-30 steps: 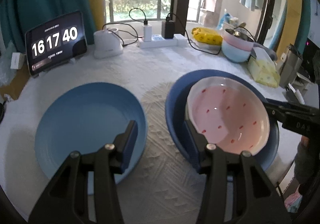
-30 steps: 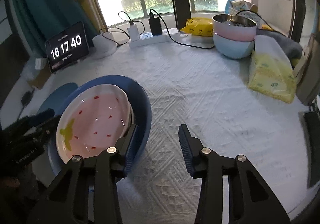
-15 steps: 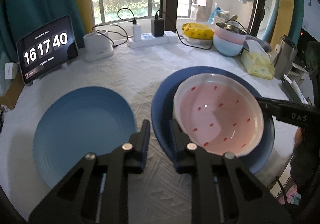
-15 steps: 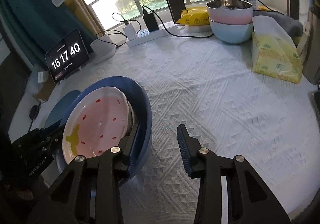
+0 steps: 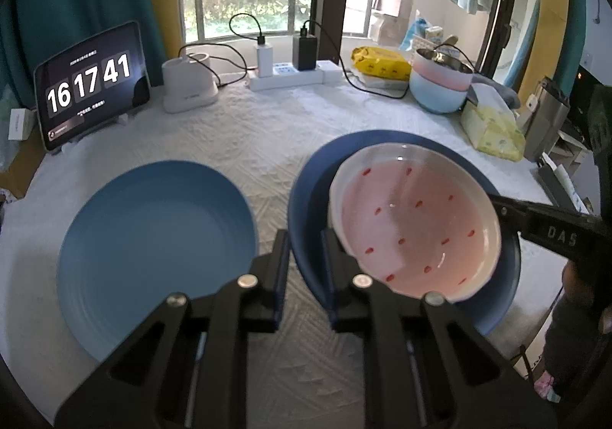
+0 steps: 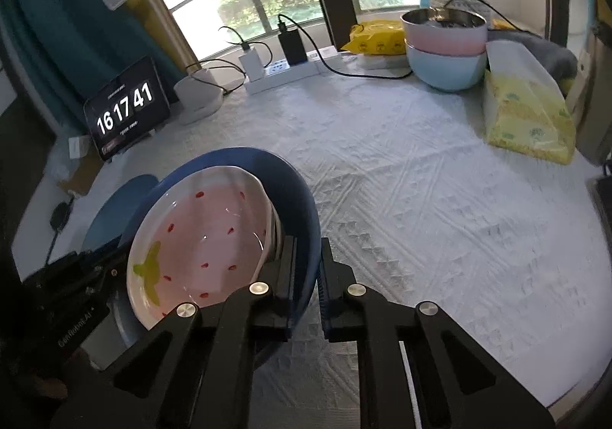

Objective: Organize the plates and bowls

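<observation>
A dark blue bowl (image 5: 310, 184) holds a pink strawberry-print plate (image 5: 413, 222), tilted inside it. My left gripper (image 5: 304, 256) is shut on the bowl's near-left rim. My right gripper (image 6: 306, 268) is shut on the same blue bowl's (image 6: 298, 191) opposite rim, with the pink plate (image 6: 206, 230) inside; the bowl is held tilted above the cloth. A lighter blue plate (image 5: 153, 237) lies flat on the white cloth to the left, and it shows behind the bowl in the right wrist view (image 6: 114, 207).
Stacked pink and light blue bowls (image 6: 445, 50) stand at the back right beside a yellow tissue pack (image 6: 528, 115). A clock tablet (image 5: 91, 84), white charger base (image 5: 187, 88) and power strip (image 5: 290, 77) with cables line the back edge.
Both grippers have closed onto opposite rims of the dark blue bowl. The bowl with the pink plate has lifted and tilted a little.
</observation>
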The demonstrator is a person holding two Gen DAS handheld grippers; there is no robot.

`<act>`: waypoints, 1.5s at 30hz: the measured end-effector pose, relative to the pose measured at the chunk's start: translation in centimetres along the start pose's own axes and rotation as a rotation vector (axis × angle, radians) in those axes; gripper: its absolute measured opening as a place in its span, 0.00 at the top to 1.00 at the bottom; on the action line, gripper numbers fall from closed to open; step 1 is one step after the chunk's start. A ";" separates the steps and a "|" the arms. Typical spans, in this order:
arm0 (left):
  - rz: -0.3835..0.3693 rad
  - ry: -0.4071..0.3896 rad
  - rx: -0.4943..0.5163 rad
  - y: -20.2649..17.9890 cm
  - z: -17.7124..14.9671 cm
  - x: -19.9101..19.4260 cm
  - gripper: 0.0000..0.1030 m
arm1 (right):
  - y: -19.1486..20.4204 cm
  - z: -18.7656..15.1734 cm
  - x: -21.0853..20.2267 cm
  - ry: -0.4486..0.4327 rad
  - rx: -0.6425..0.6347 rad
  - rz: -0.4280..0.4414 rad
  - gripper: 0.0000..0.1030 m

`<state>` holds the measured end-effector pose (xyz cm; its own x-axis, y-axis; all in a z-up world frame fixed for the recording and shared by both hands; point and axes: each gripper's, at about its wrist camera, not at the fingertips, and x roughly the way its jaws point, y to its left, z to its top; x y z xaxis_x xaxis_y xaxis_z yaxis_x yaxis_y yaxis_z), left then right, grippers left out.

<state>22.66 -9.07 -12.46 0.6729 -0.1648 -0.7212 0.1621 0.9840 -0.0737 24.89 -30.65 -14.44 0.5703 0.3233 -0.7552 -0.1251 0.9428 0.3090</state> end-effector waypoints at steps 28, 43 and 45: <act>-0.002 0.001 0.003 -0.5 -0.3 -0.6 0.87 | 0.4 -0.4 -0.9 -0.010 0.013 -0.054 0.91; -0.019 -0.002 0.009 -0.8 -0.2 -1.1 0.87 | 0.2 -0.5 -1.8 -0.026 0.009 -0.067 0.91; -0.022 -0.006 0.009 -0.8 -0.2 -1.2 0.87 | 0.3 -0.5 -2.0 -0.030 0.008 -0.068 0.91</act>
<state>21.58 -9.63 -11.63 0.6734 -0.1865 -0.7154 0.1835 0.9795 -0.0827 23.32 -31.01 -13.12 0.6010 0.2556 -0.7573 -0.0790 0.9618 0.2619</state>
